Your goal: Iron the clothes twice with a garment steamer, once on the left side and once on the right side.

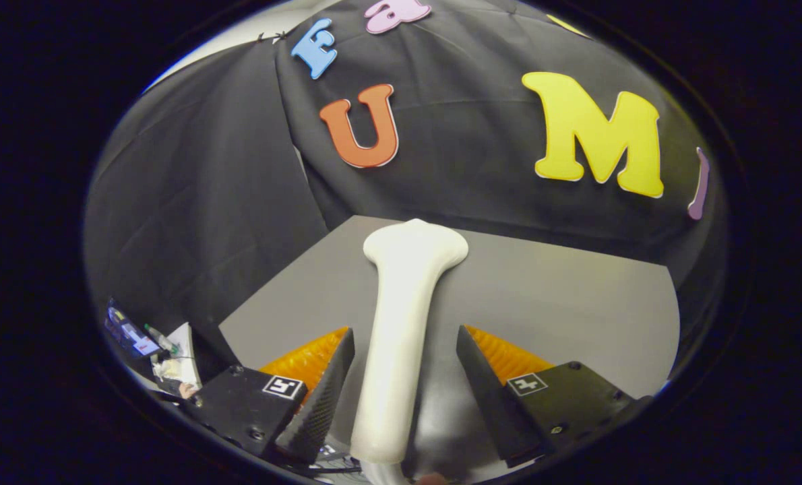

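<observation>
Cam rides on the gripper (406, 374), looking fwd along its two spread fingers and slightly down across a grey table (563, 296), close above the surface. A white garment steamer (401, 316) runs away from the lens between the fingers, its head toward the booth's black cloth wall (192, 202), which closes off the far side. Fisheye bends table edges.

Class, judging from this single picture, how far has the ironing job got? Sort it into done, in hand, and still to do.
Done: nothing that can be seen; no garment is in sight. In hand: the white garment steamer lies on the grey table between the fingers of the open gripper; the left finger looks close to its handle, the right stands apart, so it is not gripped. Left: grasp the steamer, then both passes, left and right.
</observation>
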The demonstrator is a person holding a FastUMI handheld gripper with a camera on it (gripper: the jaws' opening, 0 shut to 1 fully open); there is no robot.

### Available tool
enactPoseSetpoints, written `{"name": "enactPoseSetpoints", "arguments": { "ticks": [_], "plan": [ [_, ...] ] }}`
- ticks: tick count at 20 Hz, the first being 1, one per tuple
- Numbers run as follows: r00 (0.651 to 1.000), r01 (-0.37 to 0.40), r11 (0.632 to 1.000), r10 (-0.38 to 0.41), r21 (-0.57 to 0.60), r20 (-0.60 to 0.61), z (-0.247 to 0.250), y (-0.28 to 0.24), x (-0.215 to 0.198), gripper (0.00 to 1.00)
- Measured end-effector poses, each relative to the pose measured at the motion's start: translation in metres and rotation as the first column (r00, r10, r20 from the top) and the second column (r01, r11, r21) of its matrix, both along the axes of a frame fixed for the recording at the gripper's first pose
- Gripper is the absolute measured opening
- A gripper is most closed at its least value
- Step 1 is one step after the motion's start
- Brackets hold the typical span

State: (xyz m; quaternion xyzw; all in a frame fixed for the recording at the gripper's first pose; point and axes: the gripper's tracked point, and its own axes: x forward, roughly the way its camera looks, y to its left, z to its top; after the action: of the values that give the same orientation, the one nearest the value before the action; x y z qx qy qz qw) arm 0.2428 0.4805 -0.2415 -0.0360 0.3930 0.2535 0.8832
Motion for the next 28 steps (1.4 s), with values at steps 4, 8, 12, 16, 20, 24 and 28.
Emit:
{"name": "enactPoseSetpoints", "arguments": {
  "ticks": [4,8,12,16,20,24,28],
  "plan": [
    [1.0,0.001,0.998,-0.002,-0.055,-0.018,-0.014,0.007,0.009,0.82],
    [0.999,0.016,0.995,-0.019,-0.099,-0.026,-0.011,0.005,0.003,0.66],
    [0.994,0.087,0.995,-0.09,-0.042,-0.062,-0.006,0.013,-0.001,0.41],
    [0.997,0.077,0.995,-0.078,0.056,0.012,0.028,0.008,0.0,0.36],
    [0.994,0.078,0.987,-0.089,0.139,0.07,0.072,-0.01,-0.023,0.36],
    [0.982,0.134,0.973,-0.157,0.189,0.108,0.101,-0.047,-0.044,0.36],
    [0.96,0.213,0.951,-0.247,0.223,0.135,0.119,-0.089,-0.066,0.36]
  ]
}}
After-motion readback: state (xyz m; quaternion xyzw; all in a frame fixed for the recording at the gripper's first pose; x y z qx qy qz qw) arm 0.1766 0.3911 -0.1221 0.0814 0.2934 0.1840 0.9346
